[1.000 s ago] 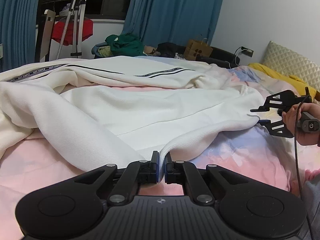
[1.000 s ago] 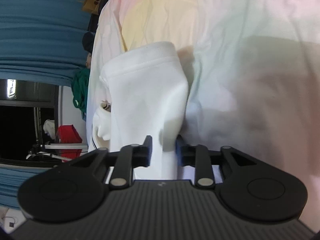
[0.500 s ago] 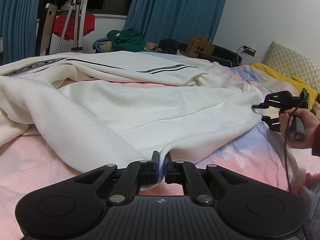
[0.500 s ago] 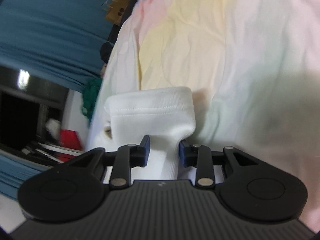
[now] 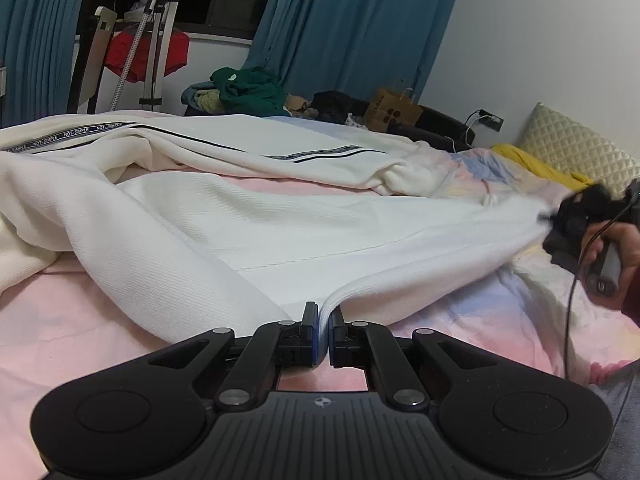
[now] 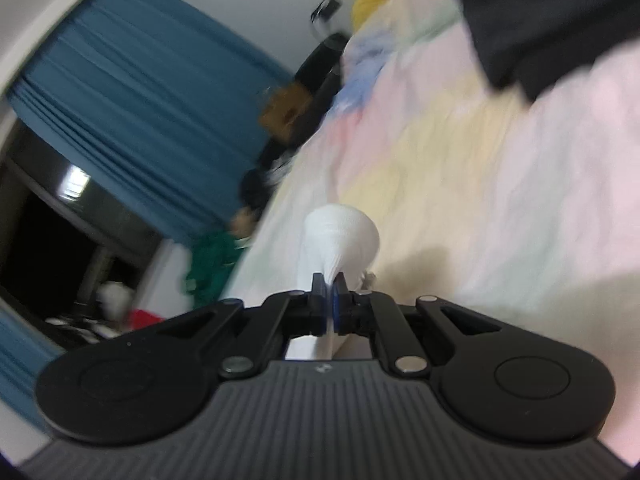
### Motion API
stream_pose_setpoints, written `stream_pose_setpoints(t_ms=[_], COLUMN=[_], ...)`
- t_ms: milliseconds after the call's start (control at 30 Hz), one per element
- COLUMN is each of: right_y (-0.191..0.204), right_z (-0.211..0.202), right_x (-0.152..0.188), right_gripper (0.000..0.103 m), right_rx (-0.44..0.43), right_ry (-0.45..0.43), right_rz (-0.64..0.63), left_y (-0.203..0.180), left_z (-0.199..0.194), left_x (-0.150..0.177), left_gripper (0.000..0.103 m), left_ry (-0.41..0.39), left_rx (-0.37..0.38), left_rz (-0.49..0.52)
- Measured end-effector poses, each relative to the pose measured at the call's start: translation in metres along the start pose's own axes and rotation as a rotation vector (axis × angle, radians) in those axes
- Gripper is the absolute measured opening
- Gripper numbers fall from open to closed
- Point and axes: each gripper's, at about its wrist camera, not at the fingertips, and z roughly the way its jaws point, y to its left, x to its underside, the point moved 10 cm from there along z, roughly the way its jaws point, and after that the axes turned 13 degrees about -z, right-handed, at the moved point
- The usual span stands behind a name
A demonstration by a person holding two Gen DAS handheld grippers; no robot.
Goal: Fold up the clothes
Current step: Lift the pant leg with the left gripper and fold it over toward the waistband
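Note:
A white knit garment with a black printed stripe lies spread over the pastel bedsheet. My left gripper is shut on its near hem, which rises between the pads. At the right of the left wrist view, a hand holds my right gripper, blurred, with the garment's far end pulled taut to it. In the right wrist view my right gripper is shut on a bunched white cuff lifted above the sheet.
A dark garment lies on the bed at the upper right of the right wrist view. A yellow cloth and quilted pillow sit at the headboard. Green clothes, a cardboard bag and blue curtains are beyond the bed.
My right gripper went from open around the cuff to shut on it, then rose and rolled, stretching the fabric toward the right. The left gripper kept its hold.

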Motion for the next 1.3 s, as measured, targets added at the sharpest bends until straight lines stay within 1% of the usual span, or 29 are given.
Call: stream_pose_setpoints(t_ms=[33, 100, 133, 233, 400, 500, 533, 567, 633, 667, 733, 800, 833, 867, 900, 933, 967, 1000, 1067, 1133, 1167, 1233, 1300], right_y=[-0.010, -0.043, -0.056, -0.072, -0.056, -0.057, -0.056, -0.051, -0.041, -0.037, -0.035, -0.035, -0.037, -0.040, -0.041, -0.042, -0.043, -0.044, -0.042, -0.039, -0.037, -0.036, -0.036], right_z=[0.002, 0.012, 0.017, 0.025, 0.032, 0.033, 0.032, 0.033, 0.037, 0.037, 0.037, 0.041, 0.044, 0.045, 0.048, 0.049, 0.047, 0.046, 0.042, 0.039, 0.038, 0.038, 0.038], right_x=[0.005, 0.026, 0.036, 0.044, 0.038, 0.046, 0.051, 0.053, 0.053, 0.052, 0.051, 0.049, 0.049, 0.048, 0.047, 0.045, 0.043, 0.041, 0.034, 0.029, 0.027, 0.026, 0.026], right_gripper=[0.006, 0.006, 0.006, 0.006, 0.008, 0.011, 0.017, 0.028, 0.037, 0.037, 0.037, 0.037, 0.034, 0.028, 0.025, 0.017, 0.012, 0.011, 0.009, 0.009, 0.009, 0.009, 0.009], right_rx=[0.062, 0.142, 0.163, 0.164, 0.172, 0.128, 0.109, 0.094, 0.078, 0.083, 0.096, 0.094, 0.097, 0.100, 0.098, 0.096, 0.094, 0.092, 0.084, 0.078, 0.078, 0.081, 0.085], right_ry=[0.035, 0.141, 0.186, 0.225, 0.227, 0.272, 0.299, 0.311, 0.313, 0.308, 0.296, 0.280, 0.279, 0.274, 0.265, 0.253, 0.240, 0.228, 0.190, 0.162, 0.154, 0.148, 0.146], right_rz=[0.010, 0.151, 0.216, 0.298, 0.188, 0.184, 0.183, 0.173, 0.140, 0.118, 0.098, 0.086, 0.078, 0.085, 0.102, 0.112, 0.118, 0.123, 0.118, 0.109, 0.104, 0.105, 0.108], left_y=[0.000, -0.001, -0.001, 0.000, 0.003, 0.002, 0.002, 0.002, 0.002, 0.003, 0.003, 0.004, 0.004, 0.003, 0.003, 0.003, 0.004, 0.005, 0.010, 0.017, 0.022, 0.042, 0.068], left_z=[0.000, 0.001, 0.002, 0.003, 0.003, 0.002, 0.002, 0.002, 0.001, 0.000, -0.002, -0.006, -0.007, -0.009, -0.011, -0.013, -0.015, -0.020, -0.032, -0.047, -0.055, -0.071, -0.087], left_x=[0.001, 0.004, 0.005, 0.006, 0.008, 0.008, 0.008, 0.008, 0.008, 0.008, 0.009, 0.009, 0.010, 0.010, 0.011, 0.011, 0.010, 0.008, 0.001, -0.008, -0.012, -0.020, -0.028], left_gripper=[0.005, 0.006, 0.006, 0.006, 0.008, 0.009, 0.010, 0.011, 0.012, 0.015, 0.025, 0.048, 0.052, 0.056, 0.059, 0.061, 0.066, 0.071, 0.075, 0.077, 0.081, 0.082, 0.082], left_ry=[0.003, 0.014, 0.017, 0.023, 0.036, 0.036, 0.035, 0.035, 0.035, 0.035, 0.040, 0.037, 0.034, 0.032, 0.030, 0.029, 0.025, 0.014, -0.025, -0.077, -0.104, -0.162, -0.216], left_rx=[-0.004, -0.011, -0.017, -0.021, -0.026, -0.026, -0.028, -0.029, -0.032, -0.031, -0.028, -0.035, -0.040, -0.044, -0.048, -0.050, -0.050, -0.047, -0.054, -0.069, -0.077, -0.109, -0.151], left_rz=[0.003, 0.008, 0.012, 0.014, 0.005, -0.001, -0.002, -0.002, -0.008, -0.017, -0.033, -0.037, -0.035, -0.033, -0.032, -0.039, -0.048, -0.062, -0.101, -0.147, -0.174, -0.279, -0.408])
